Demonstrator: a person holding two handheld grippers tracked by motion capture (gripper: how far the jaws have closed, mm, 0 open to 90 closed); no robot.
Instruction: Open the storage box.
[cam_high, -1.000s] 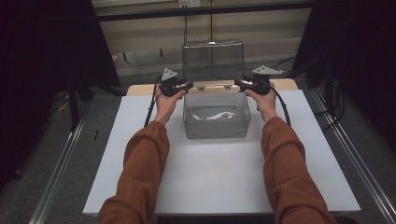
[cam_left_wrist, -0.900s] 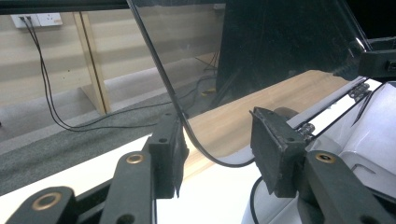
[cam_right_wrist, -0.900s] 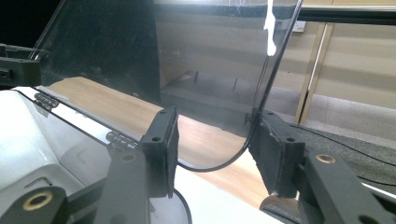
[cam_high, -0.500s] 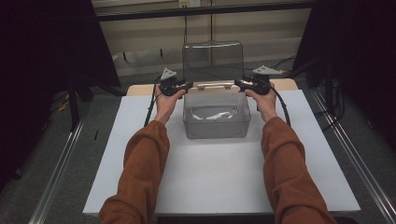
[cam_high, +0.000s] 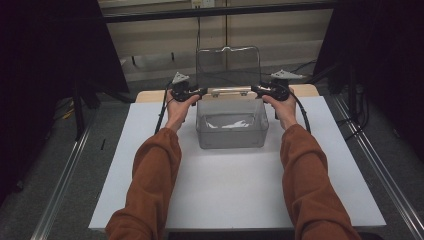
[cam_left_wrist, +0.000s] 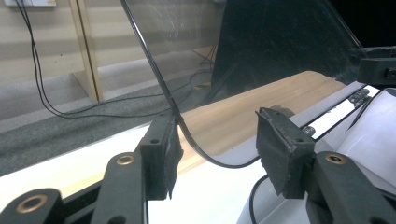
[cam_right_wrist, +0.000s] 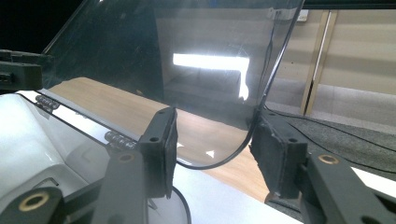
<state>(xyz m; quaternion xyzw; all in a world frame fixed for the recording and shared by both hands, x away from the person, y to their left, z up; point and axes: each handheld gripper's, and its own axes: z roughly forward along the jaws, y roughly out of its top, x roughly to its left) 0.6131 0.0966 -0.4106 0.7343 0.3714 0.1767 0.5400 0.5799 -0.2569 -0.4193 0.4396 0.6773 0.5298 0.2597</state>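
A person is holding the left gripper (cam_high: 201, 92) and the right gripper (cam_high: 256, 89) at the two back corners of a clear plastic box (cam_high: 231, 131) whose hinged lid (cam_high: 228, 66) is standing upright and open on the white table (cam_high: 150, 165). In the left gripper view the lid's rounded lower corner (cam_left_wrist: 205, 154) is sitting between the jaws, its edge lying against the left pad (cam_left_wrist: 172, 154) while the right pad (cam_left_wrist: 280, 149) is standing clear of it, so those jaws are apart and have just been opening, pressing on nothing. In the right gripper view the lid's corner (cam_right_wrist: 219, 161) is likewise passing between the jaws, its edge running up just at the right pad (cam_right_wrist: 268, 149) with the left pad (cam_right_wrist: 166, 144) well off it; these jaws are also parted, not clamping. The danger, as I am judging it, is that the lid is standing free on its hinge (cam_high: 229, 92) with nothing gripping it: a nudge from either pad while the hands are drawing away could tip it shut, or drag the light box across the table. One jaw catching the thin edge could also be twisting the lid against the hinge. Something pale is lying inside the box (cam_high: 231, 122), too unclear to identify.
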